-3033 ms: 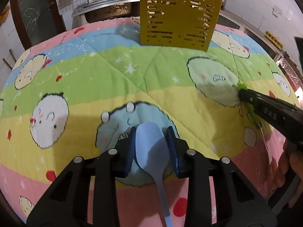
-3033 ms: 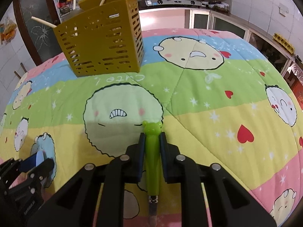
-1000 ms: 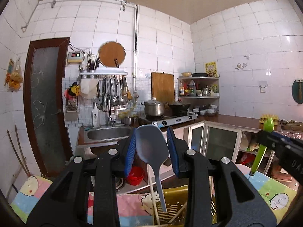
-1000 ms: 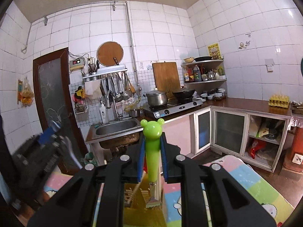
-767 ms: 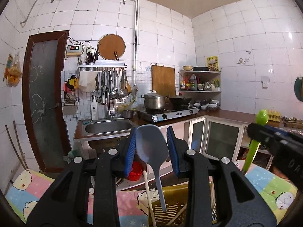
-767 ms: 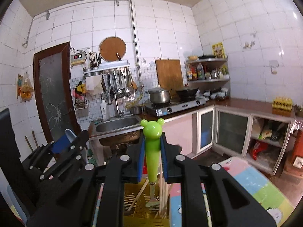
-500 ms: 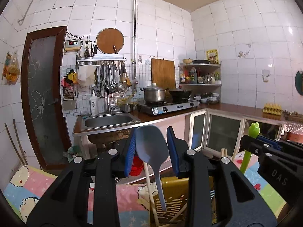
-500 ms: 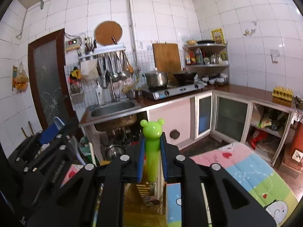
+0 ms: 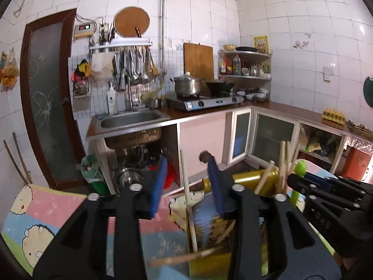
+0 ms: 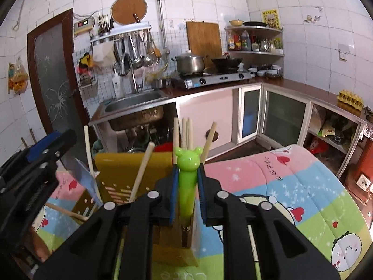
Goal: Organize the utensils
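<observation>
Left tongs (image 9: pixel 187 187) are standing spread, having just been opening, with the blue spoon (image 9: pixel 205 222) lying loose below them inside the yellow holder (image 9: pixel 247 180). Right tongs (image 10: pixel 187 192) are pinching the green utensil (image 10: pixel 186 182) upright over the holder (image 10: pixel 121 175), among chopsticks (image 10: pixel 184 135).

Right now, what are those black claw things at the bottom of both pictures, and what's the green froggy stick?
They are grippers: tongs a person holds, one in each hand. Each carries a camera, so each hand gives one picture. The right gripper pinches a green utensil with an animal head over a yellow holder of wooden chopsticks, standing on a cartoon quilt. The left gripper has just been opening; it pinches nothing, and a blurry blue spoon shows below it, in the holder.
</observation>
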`<state>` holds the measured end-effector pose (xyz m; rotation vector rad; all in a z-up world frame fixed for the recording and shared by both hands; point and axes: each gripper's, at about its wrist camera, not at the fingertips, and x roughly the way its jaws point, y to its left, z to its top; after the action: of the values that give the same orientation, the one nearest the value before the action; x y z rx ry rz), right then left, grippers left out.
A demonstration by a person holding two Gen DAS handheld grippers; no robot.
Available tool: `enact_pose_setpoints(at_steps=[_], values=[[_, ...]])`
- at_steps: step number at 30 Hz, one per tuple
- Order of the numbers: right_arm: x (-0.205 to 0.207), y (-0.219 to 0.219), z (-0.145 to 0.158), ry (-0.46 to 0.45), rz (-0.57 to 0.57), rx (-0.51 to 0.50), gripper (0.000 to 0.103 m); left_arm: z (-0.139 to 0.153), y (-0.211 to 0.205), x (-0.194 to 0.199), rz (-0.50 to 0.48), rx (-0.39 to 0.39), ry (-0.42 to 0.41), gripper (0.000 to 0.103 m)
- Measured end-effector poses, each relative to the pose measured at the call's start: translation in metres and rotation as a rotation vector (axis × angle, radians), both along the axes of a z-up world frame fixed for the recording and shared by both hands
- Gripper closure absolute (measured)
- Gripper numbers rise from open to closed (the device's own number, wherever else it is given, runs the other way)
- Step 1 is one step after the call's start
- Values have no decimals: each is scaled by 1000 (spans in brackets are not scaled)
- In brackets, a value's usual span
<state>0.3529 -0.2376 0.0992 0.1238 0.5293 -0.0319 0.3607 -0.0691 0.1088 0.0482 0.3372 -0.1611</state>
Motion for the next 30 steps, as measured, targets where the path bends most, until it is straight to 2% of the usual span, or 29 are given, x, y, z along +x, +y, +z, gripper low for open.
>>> enact_pose_setpoints(at_steps=[1, 2, 3, 4, 6, 9, 11, 14, 18, 23, 27, 30], values=[[-4, -1, 3, 0, -8, -8, 79, 2, 3, -5, 6, -5, -1, 52], [-9, -3, 6, -7, -13, -7, 70, 6, 7, -13, 16, -8, -9, 42], [-15, -6, 11, -21, -17, 1, 54, 11, 12, -22, 26, -6, -23, 32], [-21, -8, 16, -29, -18, 6, 49, 16, 16, -31, 39, 0, -40, 28], [-34, -12, 25, -34, -22, 12, 48, 23, 24, -50, 61, 5, -67, 14], [-69, -18, 33, -51, -27, 18, 37, 31, 36, -81, 79, -8, -88, 5], [-91, -19, 33, -68, -22, 6, 25, 32, 45, -111, 91, -15, -122, 5], [-134, -15, 21, -93, -3, -1, 17, 27, 51, -147, 105, -18, -140, 5], [-193, -5, -5, -125, 16, 7, 12, 7, 57, -198, 94, -60, -136, 5], [-246, 13, -33, -160, 20, -68, 5, -32, 62, -241, 85, -84, -81, 5], [-272, 19, -47, -186, 21, -87, 5, -59, 63, -258, 95, -63, -46, 5], [-284, 23, -56, -198, 9, -96, 5, -74, 61, -265, 102, -23, -54, 5]])
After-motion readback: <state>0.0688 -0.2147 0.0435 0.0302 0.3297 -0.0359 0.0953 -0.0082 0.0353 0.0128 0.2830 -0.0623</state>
